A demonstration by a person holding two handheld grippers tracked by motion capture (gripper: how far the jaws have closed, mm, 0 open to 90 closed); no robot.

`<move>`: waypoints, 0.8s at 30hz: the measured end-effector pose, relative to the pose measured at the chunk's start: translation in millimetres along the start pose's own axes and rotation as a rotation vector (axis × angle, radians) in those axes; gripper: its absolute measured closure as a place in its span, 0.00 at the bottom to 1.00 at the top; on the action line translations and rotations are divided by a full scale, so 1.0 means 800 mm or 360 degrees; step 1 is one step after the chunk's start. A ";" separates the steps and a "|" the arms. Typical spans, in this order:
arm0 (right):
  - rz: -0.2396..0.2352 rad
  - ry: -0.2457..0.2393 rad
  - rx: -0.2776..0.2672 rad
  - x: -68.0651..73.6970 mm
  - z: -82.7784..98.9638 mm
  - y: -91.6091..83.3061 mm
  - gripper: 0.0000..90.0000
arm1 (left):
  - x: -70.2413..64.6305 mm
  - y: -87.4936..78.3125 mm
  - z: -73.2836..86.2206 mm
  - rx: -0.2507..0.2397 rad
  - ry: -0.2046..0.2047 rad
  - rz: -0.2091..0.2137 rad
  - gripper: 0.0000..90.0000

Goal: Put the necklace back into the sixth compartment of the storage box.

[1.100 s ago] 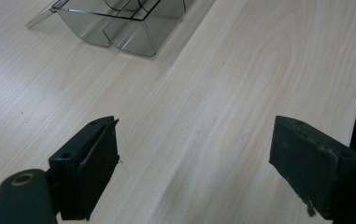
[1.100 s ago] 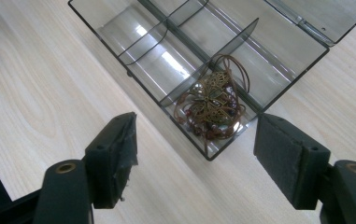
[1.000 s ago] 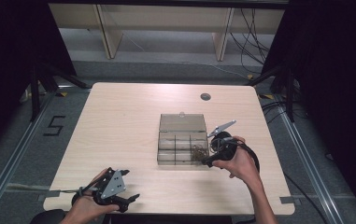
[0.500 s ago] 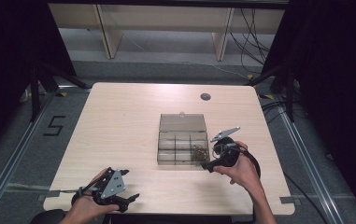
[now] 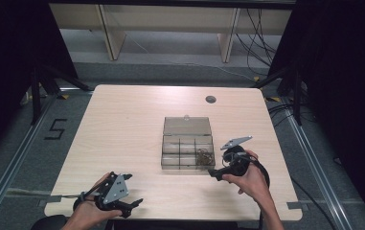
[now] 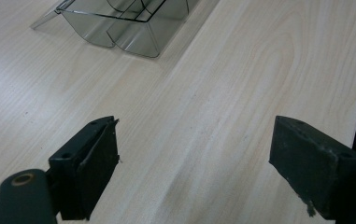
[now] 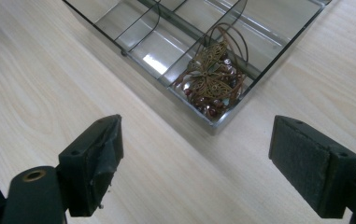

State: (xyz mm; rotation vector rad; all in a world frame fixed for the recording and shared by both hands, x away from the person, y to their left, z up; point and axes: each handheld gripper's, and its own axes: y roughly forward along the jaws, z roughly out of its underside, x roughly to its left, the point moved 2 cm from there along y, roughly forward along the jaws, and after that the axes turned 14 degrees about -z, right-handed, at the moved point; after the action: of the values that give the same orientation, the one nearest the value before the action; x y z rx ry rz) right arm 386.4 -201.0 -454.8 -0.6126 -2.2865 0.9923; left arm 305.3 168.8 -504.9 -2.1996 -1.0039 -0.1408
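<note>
A clear plastic compartment box (image 5: 188,145) lies with its lid folded back in the middle of the table. Its front right compartment holds a brass butterfly ornament on a tangle of beads and wire (image 7: 211,72), also seen from above as a small dark heap (image 5: 203,155). My right gripper (image 5: 217,173) is held just right of the box's front corner, open and empty, jaws wide apart over bare wood (image 7: 194,158). My left gripper (image 5: 128,192) rests near the table's front left edge, open with nothing between its jaws (image 6: 192,163). The box's corner (image 6: 119,23) lies far ahead of it.
The light wooden table (image 5: 122,124) has a round cable hole (image 5: 211,99) at its back right. Dark floor and metal rails surround it. A black cable (image 5: 266,175) loops from the right gripper toward the table's front right.
The right gripper has drawn back from the box's right side toward the front edge of the table. The left gripper has stayed in place.
</note>
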 end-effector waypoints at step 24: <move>0.0012 -0.0026 -0.0077 0.013 0.024 0.005 0.20 | -0.002 0.000 0.000 -0.0005 -0.0014 0.0010 0.17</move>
State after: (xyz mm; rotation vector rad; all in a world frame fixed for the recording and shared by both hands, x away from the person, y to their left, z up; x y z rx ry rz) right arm 366.9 -201.9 -465.6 -0.6358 -2.3302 0.9511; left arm 304.6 167.9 -505.3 -2.2077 -1.0025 -0.1301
